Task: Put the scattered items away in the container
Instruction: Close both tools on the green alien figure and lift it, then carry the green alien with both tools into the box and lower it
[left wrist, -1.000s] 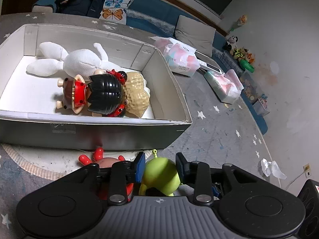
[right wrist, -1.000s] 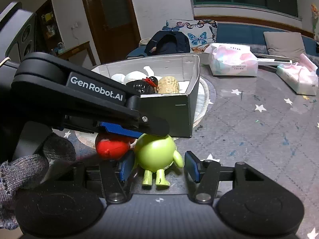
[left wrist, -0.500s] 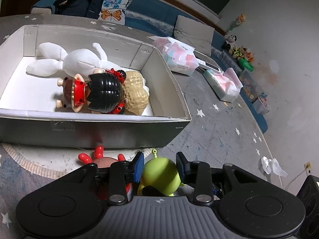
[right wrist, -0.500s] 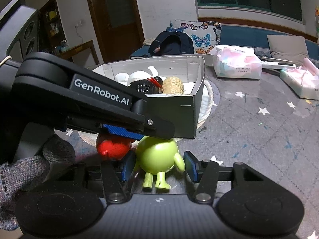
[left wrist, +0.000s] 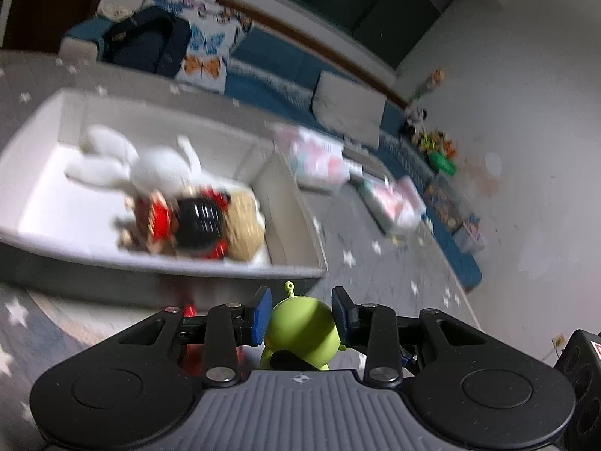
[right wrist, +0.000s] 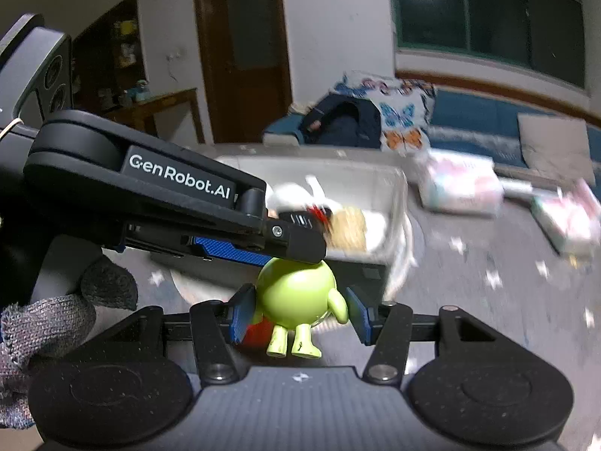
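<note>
Between both grippers: one green toy (left wrist: pixel 300 327), clear of the box
Left gripper (left wrist: pixel 300 314): clamped on its head
Right gripper (right wrist: pixel 298 314): pads against body and arm
Just behind: one red toy (right wrist: pixel 259 332)
Box (left wrist: pixel 225 267): one, near rim just ahead; three toys inside
Tissue packs (left wrist: pixel 319 161): two
Open room: starred carpet (left wrist: pixel 375 289) right of the box
</note>
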